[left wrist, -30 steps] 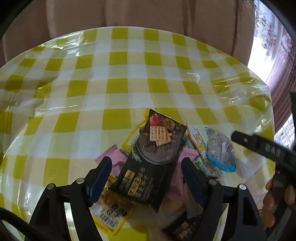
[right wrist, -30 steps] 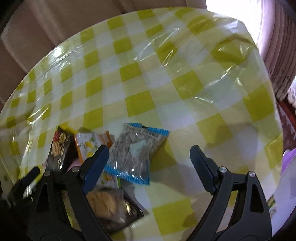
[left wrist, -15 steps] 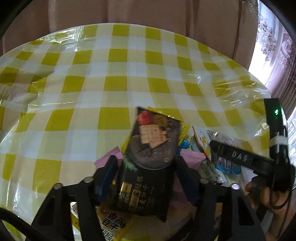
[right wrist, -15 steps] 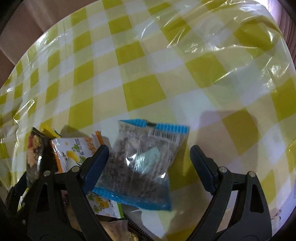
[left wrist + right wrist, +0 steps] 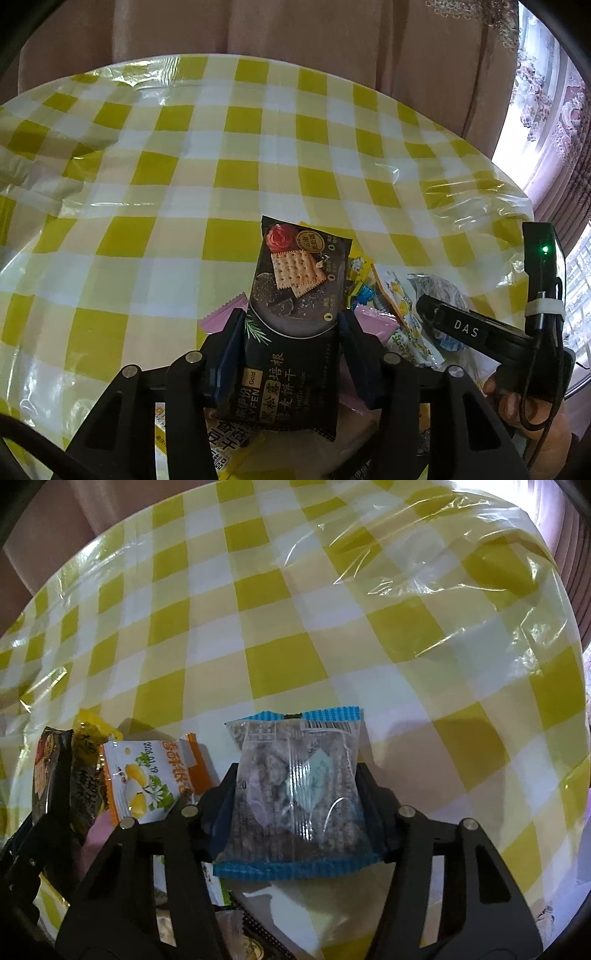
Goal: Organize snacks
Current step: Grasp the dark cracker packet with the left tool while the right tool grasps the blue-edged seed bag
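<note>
Tongs on the left (image 5: 291, 332) are clenched on a black cracker packet (image 5: 295, 295), which points toward twelve o'clock over a heap of snack packets that includes a pink wrapper (image 5: 221, 317) at nine o'clock and a white and orange fruit packet (image 5: 402, 306) at three o'clock. Tongs on the right (image 5: 297, 786) are clenched on a clear packet with blue ends (image 5: 295, 790), with the white and orange fruit packet (image 5: 147, 775) at nine o'clock of it, all above a table in yellow checked cloth (image 5: 280, 664) under clear plastic
</note>
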Tool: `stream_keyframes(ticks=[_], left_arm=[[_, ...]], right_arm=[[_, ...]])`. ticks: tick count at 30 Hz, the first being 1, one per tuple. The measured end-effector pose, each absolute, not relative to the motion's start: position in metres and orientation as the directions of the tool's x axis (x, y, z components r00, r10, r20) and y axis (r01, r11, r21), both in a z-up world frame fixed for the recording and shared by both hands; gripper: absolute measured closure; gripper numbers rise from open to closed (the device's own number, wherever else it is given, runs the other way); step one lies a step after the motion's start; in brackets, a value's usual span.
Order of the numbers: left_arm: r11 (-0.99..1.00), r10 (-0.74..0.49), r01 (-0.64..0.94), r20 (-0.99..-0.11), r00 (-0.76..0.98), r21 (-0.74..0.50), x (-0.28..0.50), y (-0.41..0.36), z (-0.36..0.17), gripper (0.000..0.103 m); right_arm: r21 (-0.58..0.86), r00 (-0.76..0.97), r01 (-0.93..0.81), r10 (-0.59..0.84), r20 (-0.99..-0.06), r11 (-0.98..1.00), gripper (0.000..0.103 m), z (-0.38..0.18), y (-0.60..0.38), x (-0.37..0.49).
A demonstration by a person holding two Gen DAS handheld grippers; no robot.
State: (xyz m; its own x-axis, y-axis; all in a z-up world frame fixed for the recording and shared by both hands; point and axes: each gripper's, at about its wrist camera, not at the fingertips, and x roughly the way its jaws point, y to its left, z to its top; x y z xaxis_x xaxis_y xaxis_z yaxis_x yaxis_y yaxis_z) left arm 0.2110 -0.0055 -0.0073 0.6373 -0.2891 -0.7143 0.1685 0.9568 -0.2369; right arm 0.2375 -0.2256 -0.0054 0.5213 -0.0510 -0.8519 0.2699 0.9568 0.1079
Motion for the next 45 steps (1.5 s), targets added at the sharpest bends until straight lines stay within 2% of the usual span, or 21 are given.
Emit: stream_keyframes(ticks=[5,22,34,45], left_arm=[[0.960,-0.277,0.157,-0.708,0.649,-0.232,0.208,-0.004,-0.006,0.052],[0.970,-0.235,0.123,-0.695,0.680,-0.208,0.199,-0.002,-0.001,0.052],[0.987,-0.157,0.082,-0.676,0.720,-0.141,0.175,-0.010,0.016,0.052],[0.976,-0.202,0.097,-0.661,0.723,-0.193,0.136,-0.030,0.036,0.052]], right_arm=[[0.144,0.541,0.250,-0.015,-0.841,0.957,0.045,-0.002,-0.226,0.233],[0.203,0.636,0.144,0.066,-0.769,0.969,0.046,0.028,-0.218,0.215],[0.177,0.656,0.038,0.109,-0.747,0.983,0.046,0.045,-0.202,0.196],[0.164,0.665,-0.030,0.142,-0.733,0.986,0.046,0.068,-0.208,0.155]])
